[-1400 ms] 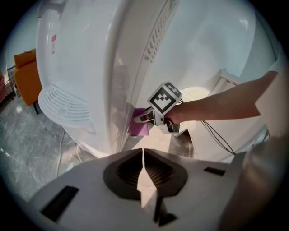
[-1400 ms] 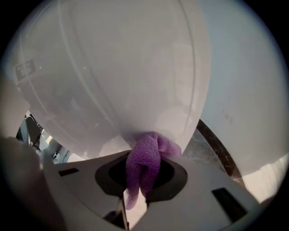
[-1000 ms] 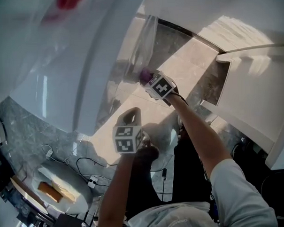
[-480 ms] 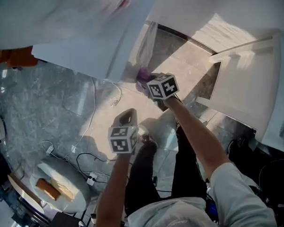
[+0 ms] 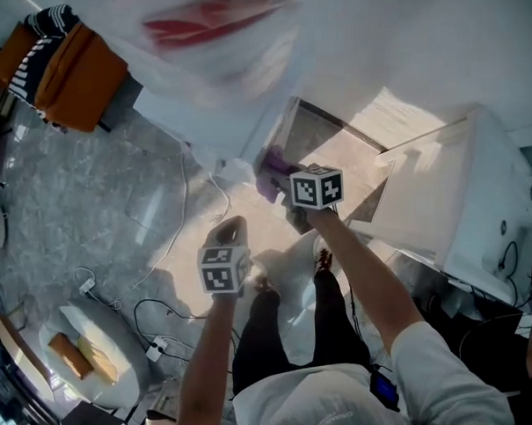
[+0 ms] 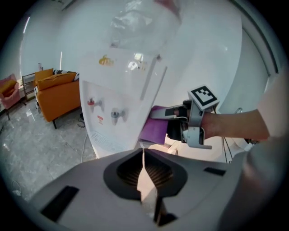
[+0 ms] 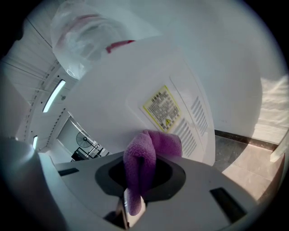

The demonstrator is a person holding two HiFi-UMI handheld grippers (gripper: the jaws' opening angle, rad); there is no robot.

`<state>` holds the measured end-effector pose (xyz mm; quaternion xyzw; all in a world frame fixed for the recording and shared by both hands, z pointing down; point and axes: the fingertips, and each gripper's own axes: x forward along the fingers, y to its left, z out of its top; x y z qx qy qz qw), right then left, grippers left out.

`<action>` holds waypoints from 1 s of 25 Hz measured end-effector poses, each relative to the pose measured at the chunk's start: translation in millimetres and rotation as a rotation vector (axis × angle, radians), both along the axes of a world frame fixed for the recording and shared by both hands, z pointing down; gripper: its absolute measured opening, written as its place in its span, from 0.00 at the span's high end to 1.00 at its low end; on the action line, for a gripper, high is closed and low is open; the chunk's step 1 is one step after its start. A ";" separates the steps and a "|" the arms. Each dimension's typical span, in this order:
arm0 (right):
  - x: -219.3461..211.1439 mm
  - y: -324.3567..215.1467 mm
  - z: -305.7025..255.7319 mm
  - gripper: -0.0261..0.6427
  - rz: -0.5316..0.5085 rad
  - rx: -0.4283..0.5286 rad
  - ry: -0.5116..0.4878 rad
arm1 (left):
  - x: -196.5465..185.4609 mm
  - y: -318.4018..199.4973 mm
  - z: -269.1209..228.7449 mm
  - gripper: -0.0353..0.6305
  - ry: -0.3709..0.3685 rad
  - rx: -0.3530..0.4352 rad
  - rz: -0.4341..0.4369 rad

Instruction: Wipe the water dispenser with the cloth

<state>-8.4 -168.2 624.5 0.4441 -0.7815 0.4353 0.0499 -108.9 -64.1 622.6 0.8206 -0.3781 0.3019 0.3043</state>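
Our right gripper (image 7: 134, 191) clamps the purple cloth (image 7: 152, 149) by the water dispenser (image 7: 135, 85), left gripper (image 6: 144, 158) closed, empty; hard rubbing could drag it free.

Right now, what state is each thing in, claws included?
water dispenser: upright, bottle seated on top.
cloth: bunched, pinched in a claw, against the water dispenser's side.
right claw: shut on the cloth.
left claw: shut, empty.
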 end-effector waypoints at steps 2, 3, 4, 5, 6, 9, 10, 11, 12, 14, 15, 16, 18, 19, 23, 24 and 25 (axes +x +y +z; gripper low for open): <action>-0.9 0.0 -29.0 0.86 -0.021 0.026 0.004 | -3.6 -3.1 -23.8 0.92 0.025 0.022 -0.036; -2.4 -0.3 -43.7 0.86 -0.033 0.039 0.003 | -5.9 -4.1 -36.4 0.92 0.037 0.033 -0.053; -4.0 -0.3 -58.2 0.86 -0.044 0.049 0.001 | -8.6 -4.2 -49.0 0.92 0.046 0.043 -0.064; -5.1 0.3 -72.5 0.86 -0.053 0.060 0.002 | -11.3 -3.3 -61.3 0.92 0.048 0.056 -0.070; -5.6 1.3 -86.8 0.86 -0.062 0.073 0.008 | -14.1 -2.2 -73.0 0.92 0.043 0.070 -0.073; -4.7 2.1 -134.9 0.86 -0.083 0.152 0.032 | -22.3 -1.6 -105.8 0.92 0.024 0.113 -0.092; -3.7 2.0 -152.0 0.86 -0.080 0.177 0.025 | -25.2 -3.1 -116.7 0.92 0.024 0.129 -0.110; -2.2 2.1 -169.9 0.86 -0.073 0.201 0.009 | -27.5 -5.3 -127.9 0.92 0.027 0.147 -0.131; -0.3 2.4 -188.9 0.86 -0.067 0.229 -0.008 | -28.9 -7.9 -139.7 0.92 0.033 0.164 -0.151; 2.6 4.9 -228.4 0.86 -0.067 0.299 -0.009 | -30.3 -14.5 -166.6 0.92 0.044 0.202 -0.176; 2.5 7.8 -246.4 0.86 -0.080 0.335 0.019 | -31.2 -18.1 -181.3 0.92 0.051 0.224 -0.183; 1.3 12.0 -262.2 0.86 -0.100 0.368 0.059 | -32.1 -20.8 -196.4 0.92 0.061 0.244 -0.189; -2.5 21.8 -288.2 0.86 -0.147 0.427 0.141 | -33.4 -22.6 -225.6 0.92 0.082 0.283 -0.197; -4.5 26.6 -300.3 0.86 -0.167 0.455 0.179 | -34.5 -23.0 -239.5 0.92 0.086 0.306 -0.198; -4.0 37.9 -353.0 0.86 -0.203 0.584 0.326 | -44.2 -33.4 -293.9 0.92 0.053 0.426 -0.189; -1.5 39.6 -365.9 0.86 -0.201 0.611 0.358 | -47.7 -37.2 -308.0 0.92 0.040 0.462 -0.188; 1.0 41.2 -378.6 0.86 -0.197 0.636 0.390 | -51.6 -40.5 -322.7 0.92 0.030 0.498 -0.188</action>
